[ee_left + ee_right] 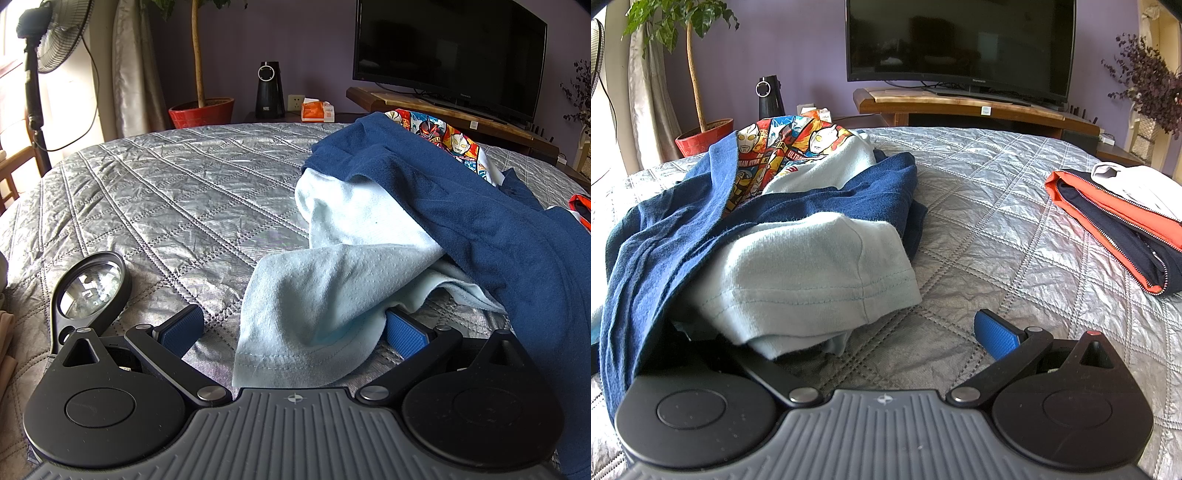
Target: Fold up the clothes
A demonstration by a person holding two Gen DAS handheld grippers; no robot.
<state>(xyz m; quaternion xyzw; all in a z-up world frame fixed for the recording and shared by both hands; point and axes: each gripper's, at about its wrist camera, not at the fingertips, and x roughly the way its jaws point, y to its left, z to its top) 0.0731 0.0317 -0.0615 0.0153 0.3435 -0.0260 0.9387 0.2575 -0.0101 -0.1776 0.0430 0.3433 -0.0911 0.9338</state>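
Cataloguing the bed (155, 192) first, we note a silver-grey quilted coverlet, crinkled and glossy, stitched in a diamond grid.

Item: a heap of clothes at mid-bed. We list a navy fleece garment (480, 221), soft and napped, draped over a pale blue knit shirt (325, 288) with a double-stitched hem. A cartoon-printed panel (775, 147) in red, yellow and blue shows at the top of the heap.

Item: left gripper (293, 328), black arms with ribbed blue pads. We find its fingers (183, 328) spread wide, the pale shirt's hem lying between them and covering part of the right-hand pad.

Item: right gripper (849, 332), same build. One blue finger (995, 334) shows bare over the quilt; the other is buried under the navy fleece and pale shirt. We read the fingers as wide apart, the shirt's sleeve resting across the gap.

Item: a round black-rimmed magnifying glass (92, 284) lying on the quilt beside the left gripper.

Item: a folded stack (1115, 221) at the bed's right side, orange and navy with a zip, white cloth on top.
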